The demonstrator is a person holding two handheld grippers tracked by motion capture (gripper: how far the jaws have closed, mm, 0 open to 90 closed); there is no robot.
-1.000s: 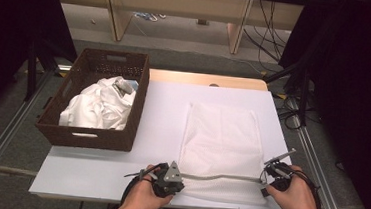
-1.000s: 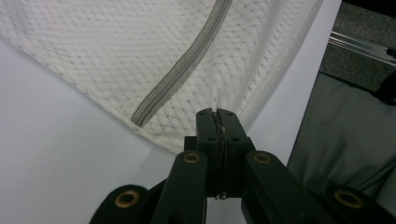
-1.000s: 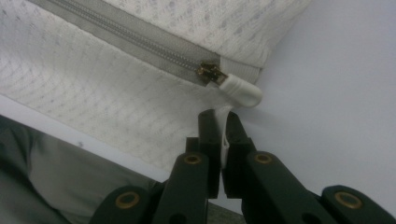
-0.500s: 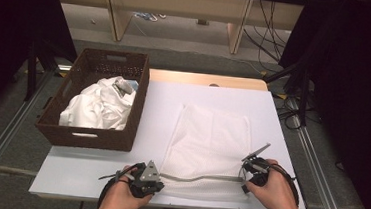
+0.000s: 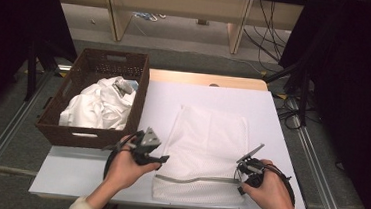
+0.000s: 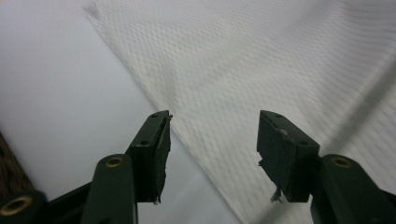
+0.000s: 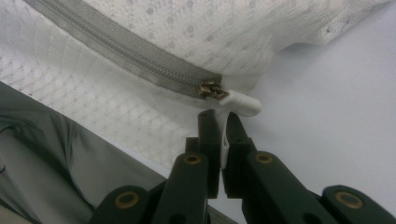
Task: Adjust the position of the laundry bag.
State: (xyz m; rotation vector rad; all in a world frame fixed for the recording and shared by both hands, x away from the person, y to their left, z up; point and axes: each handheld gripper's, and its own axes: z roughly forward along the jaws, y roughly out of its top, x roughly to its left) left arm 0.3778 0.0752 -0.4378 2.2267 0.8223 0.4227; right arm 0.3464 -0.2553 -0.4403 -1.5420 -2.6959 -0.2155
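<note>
Here, from left to right across the table:

Basket (image 5: pixel 56 124): a dark woven one at the far left of the white table (image 5: pixel 82 176), its right wall along the table's left part. Crumpled white laundry (image 5: pixel 95 108) lies inside it.

Left gripper (image 5: pixel 156 159): held in the person's left hand (image 5: pixel 126 167) just near of the basket's near right corner, at the left edge of the mesh bag. In the left gripper view its jaws stand wide apart with nothing between them; the bag's left edge (image 6: pixel 154 100) runs diagonally under the gap, with bare table to the left of it.

Mesh laundry bag (image 5: pixel 208 144): white, lying flat in the middle of the table, its length running from far to near. It widens a little toward the near end.

Zipper (image 5: pixel 195 179): a grey strip that crosses the bag from left to right close to its near end.

Zipper pull (image 7: pixel 238 103): a white tab at the right end of the zipper, on the bag's right edge.

Right gripper (image 5: pixel 247 170): held in the person's right hand (image 5: pixel 269 194) at the near right of the bag. Its jaws are pressed together on the white pull tab, as the right gripper view shows.
</note>
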